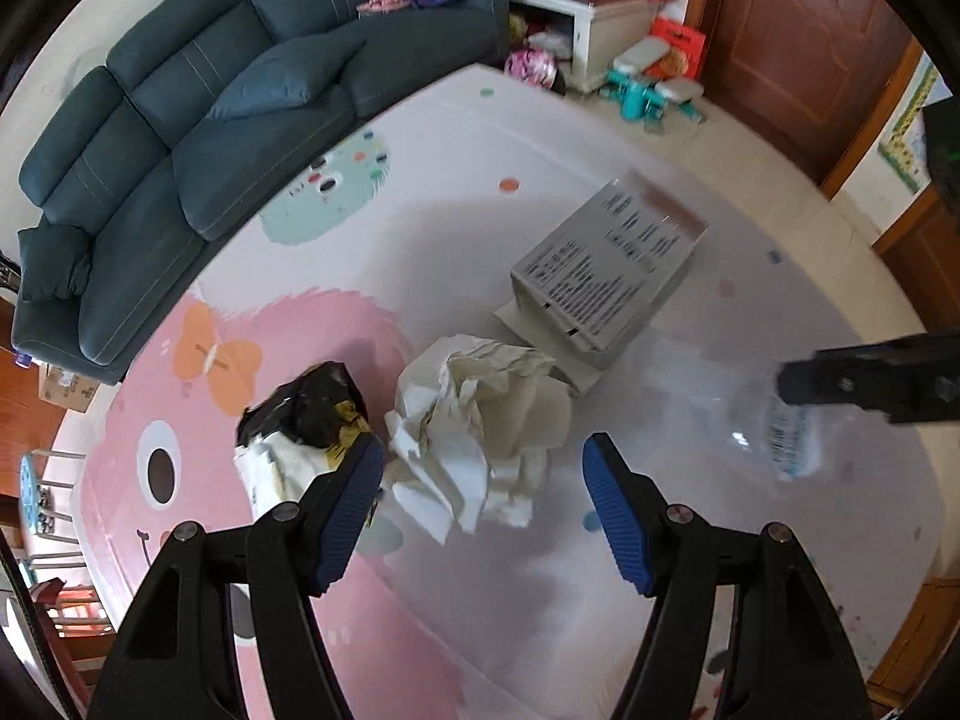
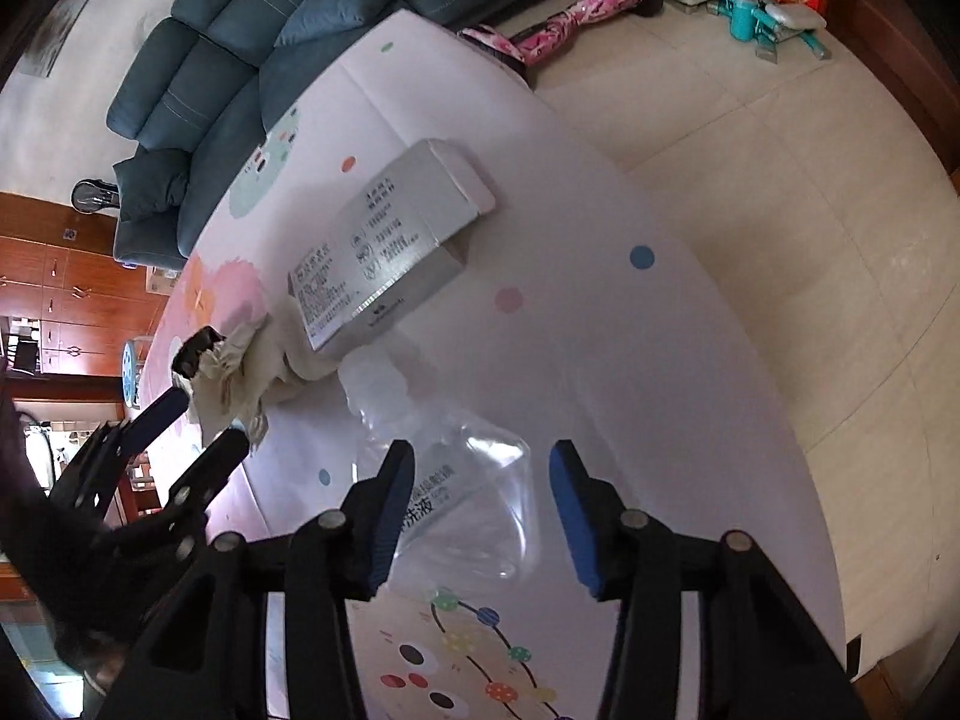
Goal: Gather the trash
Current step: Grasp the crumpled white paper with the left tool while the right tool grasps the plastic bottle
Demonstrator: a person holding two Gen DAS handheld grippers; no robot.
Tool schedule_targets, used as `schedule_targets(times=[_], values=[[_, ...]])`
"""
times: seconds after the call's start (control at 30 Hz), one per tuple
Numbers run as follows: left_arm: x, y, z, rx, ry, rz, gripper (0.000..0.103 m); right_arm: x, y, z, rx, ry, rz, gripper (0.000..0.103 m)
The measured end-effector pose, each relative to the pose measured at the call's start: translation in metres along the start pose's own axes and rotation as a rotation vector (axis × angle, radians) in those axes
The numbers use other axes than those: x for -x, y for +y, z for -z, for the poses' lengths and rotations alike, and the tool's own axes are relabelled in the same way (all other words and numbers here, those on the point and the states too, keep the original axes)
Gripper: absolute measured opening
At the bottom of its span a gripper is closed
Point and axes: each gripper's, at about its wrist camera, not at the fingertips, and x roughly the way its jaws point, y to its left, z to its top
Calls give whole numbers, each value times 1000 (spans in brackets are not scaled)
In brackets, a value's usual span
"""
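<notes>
Trash lies on a play mat (image 1: 480, 228). A crumpled white paper wad (image 1: 480, 420) sits just ahead of my open left gripper (image 1: 483, 462), between its fingers. A black and white crumpled wrapper (image 1: 300, 426) lies at the left finger. A grey printed carton (image 1: 606, 264) lies behind the paper. A clear plastic bottle (image 2: 456, 480) lies on its side between the jaws of my open right gripper (image 2: 480, 468). It shows blurred in the left wrist view (image 1: 774, 426). The carton (image 2: 384, 252), the paper (image 2: 252, 372) and the left gripper (image 2: 198, 426) show in the right wrist view.
A dark teal sofa (image 1: 198, 138) runs along the mat's far edge. A white cabinet (image 1: 600, 30), teal exercise gear (image 1: 648, 90) and a wooden door (image 1: 798, 42) stand beyond. A pink patterned object (image 2: 576, 6) lies on the tile floor (image 2: 780, 180).
</notes>
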Motion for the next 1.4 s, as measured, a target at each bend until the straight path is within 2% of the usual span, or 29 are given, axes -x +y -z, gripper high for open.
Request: schedule_targets(times=[0.07,0.13,0.17,0.3,0.43,0.63,0.8,0.9,1.03,1.23,1.4], values=[[-11,-1,-2,-6,22,-19,67,-3,-1,1,6,15,-5,47],[-20,0,-4,-5,36,-24,57,-4,-1,2,20,26,-27,47],[-22,-1,-5,-2,33,-30,57,-4,0,2,22,27,-32,47],[-14,-6,-2,-7,12,-44,48,-5,5,4,42,38,-35,47],[1,-11,14,6,3,-8,44,-9,13,12,82,63,-22,47],[28,-9,49,50,-7,58,43,-18,19,34,111,100,-28,47],[52,-8,83,104,-3,152,42,-23,25,59,148,112,-6,47],[64,-6,103,144,2,212,42,-24,30,73,174,89,-11,47],[76,-2,122,209,9,279,42,-17,30,92,148,41,-72,46],[100,-8,150,248,6,287,42,-2,28,120,118,-17,-134,44],[123,-14,171,281,-8,280,42,14,17,140,83,-7,-186,44]])
